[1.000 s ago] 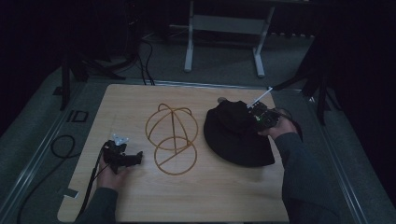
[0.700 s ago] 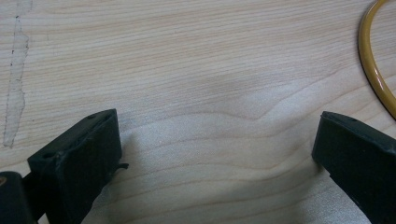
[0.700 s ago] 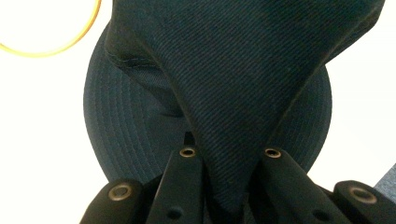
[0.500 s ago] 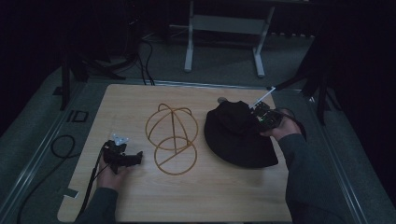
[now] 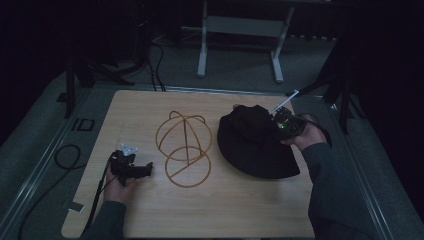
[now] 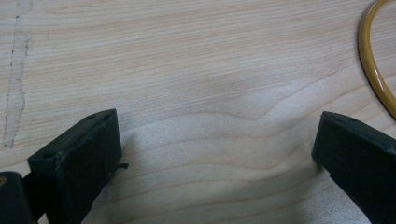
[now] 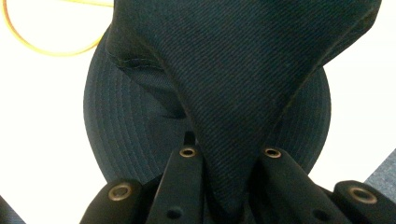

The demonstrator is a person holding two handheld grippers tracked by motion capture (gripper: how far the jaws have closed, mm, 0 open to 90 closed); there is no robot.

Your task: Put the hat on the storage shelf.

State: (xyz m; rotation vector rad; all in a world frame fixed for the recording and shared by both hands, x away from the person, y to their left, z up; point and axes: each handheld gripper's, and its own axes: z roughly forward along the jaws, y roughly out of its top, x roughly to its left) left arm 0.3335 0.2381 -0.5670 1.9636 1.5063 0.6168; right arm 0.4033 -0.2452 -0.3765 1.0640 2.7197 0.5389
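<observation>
Centrally, wire frame [image 5: 183, 148] beside hat [image 5: 255, 142].

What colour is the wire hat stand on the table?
Yellow-gold. The wire hat stand shows best in the high view.

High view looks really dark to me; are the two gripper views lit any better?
High view: dim, the black hat barely shows detail. Left gripper view: bright, wood grain of the table sharp. Right gripper view: table washed out to white, hat weave crisp.

Wire frame [image 5: 183, 149] mid-table [image 5: 150, 105]; hat [image 5: 252, 142] just right.
</observation>
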